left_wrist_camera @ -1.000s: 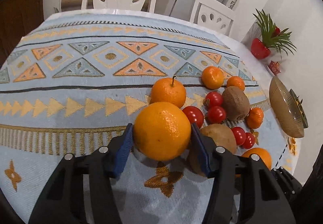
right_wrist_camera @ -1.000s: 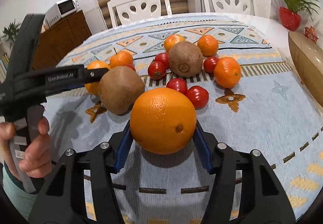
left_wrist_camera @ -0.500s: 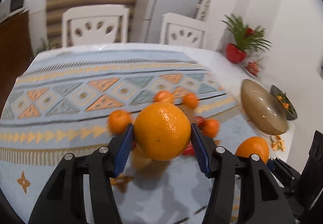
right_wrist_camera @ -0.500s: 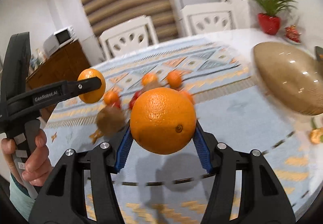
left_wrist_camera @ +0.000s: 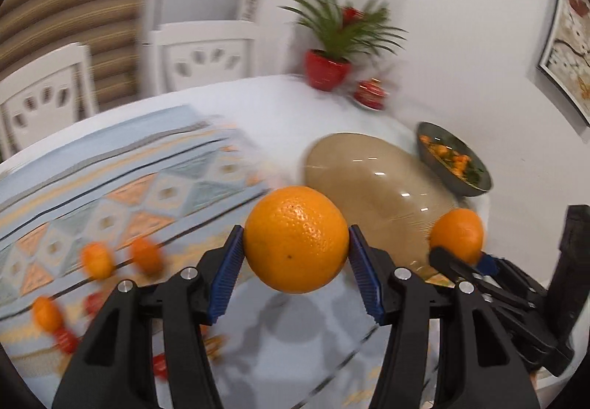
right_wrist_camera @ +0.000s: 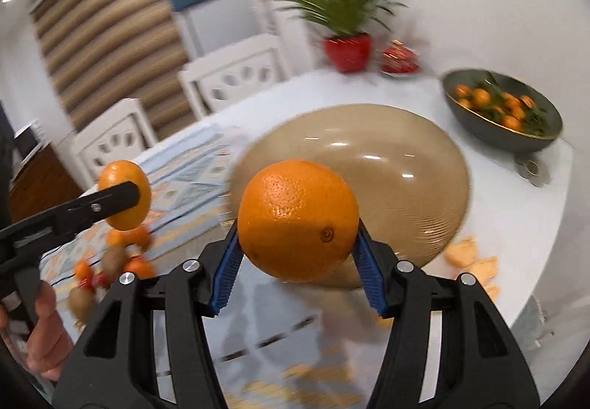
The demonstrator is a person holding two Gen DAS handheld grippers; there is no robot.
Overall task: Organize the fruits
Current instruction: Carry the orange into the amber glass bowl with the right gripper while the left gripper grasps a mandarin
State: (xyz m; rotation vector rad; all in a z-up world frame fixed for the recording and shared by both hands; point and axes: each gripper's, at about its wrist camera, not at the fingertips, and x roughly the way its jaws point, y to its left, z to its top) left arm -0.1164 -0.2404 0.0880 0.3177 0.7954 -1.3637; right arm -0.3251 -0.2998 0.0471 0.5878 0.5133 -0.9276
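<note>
Left gripper (left_wrist_camera: 296, 247): blue ribbed pads clamped on either side of a large round orange with pitted skin (left_wrist_camera: 296, 238), held clear of the table. In the right wrist view the same gripper (right_wrist_camera: 137, 192) shows from the side, a bare hand (right_wrist_camera: 44, 331) on its handle.

Right gripper (right_wrist_camera: 297, 243): likewise closed on a second large round orange, navel facing the camera (right_wrist_camera: 298, 219), raised above the table. From the left wrist view this orange (left_wrist_camera: 456, 235) sits in the right gripper (left_wrist_camera: 459, 254) in front of the bowl's near rim.

Landmark: wide tan glass bowl, glossy, faintly ribbed (right_wrist_camera: 398, 165), on the white round table (right_wrist_camera: 516, 224). Both held oranges hang on the camera side of it, the right one overlapping its near rim in view.

Left of the bowl: light-blue patterned tablecloth (left_wrist_camera: 110, 195) carrying blurred small tangerines (left_wrist_camera: 96, 260), red cherry tomatoes (left_wrist_camera: 66, 339) and brown kiwis (right_wrist_camera: 114, 256).

Right of the bowl: dark green bowl of small oranges with leaves (right_wrist_camera: 503, 110). Just beside the tan bowl's near right edge: orange peel scraps (right_wrist_camera: 475, 269).

Behind the bowl: red pot with a spiky green plant (right_wrist_camera: 346, 51); two white chairs (right_wrist_camera: 236, 77).
</note>
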